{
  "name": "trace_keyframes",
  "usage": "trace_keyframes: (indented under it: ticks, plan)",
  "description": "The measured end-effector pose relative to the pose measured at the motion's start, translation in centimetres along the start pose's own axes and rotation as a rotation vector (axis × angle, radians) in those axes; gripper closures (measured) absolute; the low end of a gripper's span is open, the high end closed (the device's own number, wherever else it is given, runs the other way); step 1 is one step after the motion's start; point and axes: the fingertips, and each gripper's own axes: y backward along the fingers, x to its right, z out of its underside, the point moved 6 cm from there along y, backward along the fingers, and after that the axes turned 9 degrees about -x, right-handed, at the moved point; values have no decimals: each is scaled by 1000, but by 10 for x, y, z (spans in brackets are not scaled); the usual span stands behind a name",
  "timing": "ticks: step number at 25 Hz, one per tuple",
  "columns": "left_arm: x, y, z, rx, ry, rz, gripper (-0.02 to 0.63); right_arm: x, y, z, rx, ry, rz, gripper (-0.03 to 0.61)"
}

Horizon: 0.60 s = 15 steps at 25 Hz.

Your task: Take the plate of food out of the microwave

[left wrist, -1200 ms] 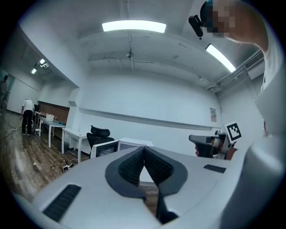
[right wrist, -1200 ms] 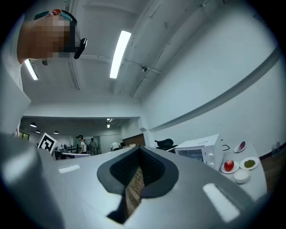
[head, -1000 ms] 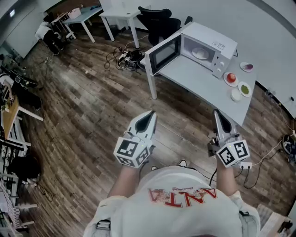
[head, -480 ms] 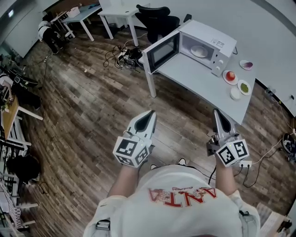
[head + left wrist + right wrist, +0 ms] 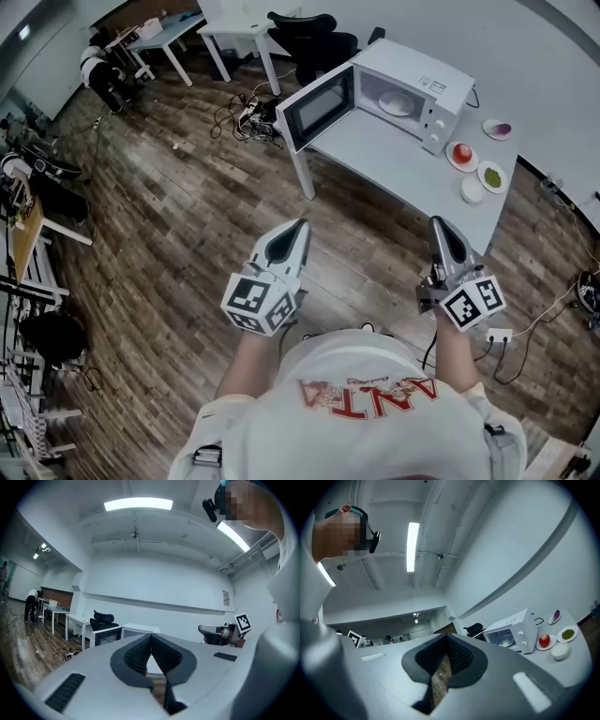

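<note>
A white microwave (image 5: 427, 82) stands on a grey table (image 5: 394, 159) with its door (image 5: 316, 108) swung open to the left. Inside it lies a white plate of food (image 5: 396, 103), which also shows small in the right gripper view (image 5: 506, 642). My left gripper (image 5: 298, 225) and right gripper (image 5: 437, 223) are held side by side over the wooden floor, well short of the table. Both point toward it, with the jaws shut and nothing between them. In the left gripper view the pads (image 5: 140, 651) meet at the tip, and the microwave door (image 5: 105, 637) lies far ahead.
To the right of the microwave are a plate with a red fruit (image 5: 461, 155), a dish of green food (image 5: 493, 175), a white bowl (image 5: 472, 190) and a plate with something purple (image 5: 498, 128). A black office chair (image 5: 314, 37) and floor cables (image 5: 248, 117) lie behind the table.
Both grippers have edged forward toward the table, and the right one has rolled slightly. Both stay shut and empty.
</note>
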Motion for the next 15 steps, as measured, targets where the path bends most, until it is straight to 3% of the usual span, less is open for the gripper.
trace_keyframes:
  ticks: [9,15]
  plan:
    - [38,-35,-7,-1,-25,-23,604,62,4,4,-29,-106,-65,577]
    - [40,-58,-1,-34,-2,-35,604,87,-5,10,-53,-146,-67,575]
